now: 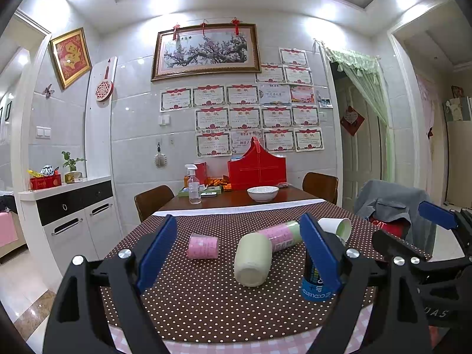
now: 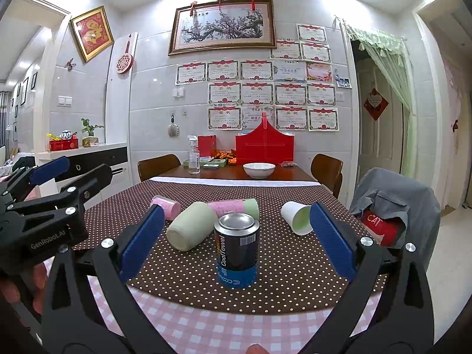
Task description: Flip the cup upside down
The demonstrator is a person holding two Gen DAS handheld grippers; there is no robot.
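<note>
A pale green cup (image 1: 253, 259) (image 2: 191, 225) lies on its side on the brown dotted cloth, base toward me. A pink cup (image 1: 203, 246) (image 2: 165, 206) lies on its side to its left. A white paper cup (image 1: 339, 227) (image 2: 296, 216) lies on its side to the right, mouth toward me. My left gripper (image 1: 239, 253) is open and empty, with the green cup between its fingers' lines but farther off. My right gripper (image 2: 236, 244) is open and empty, framing a dark upright can (image 2: 236, 249) (image 1: 314, 280).
A pink-and-green roll (image 1: 280, 234) (image 2: 234, 206) lies behind the green cup. A white bowl (image 1: 262, 193), a spray bottle (image 1: 194, 185) and a red basket (image 1: 256, 171) stand at the far end. A chair with a grey jacket (image 2: 395, 203) is at the right.
</note>
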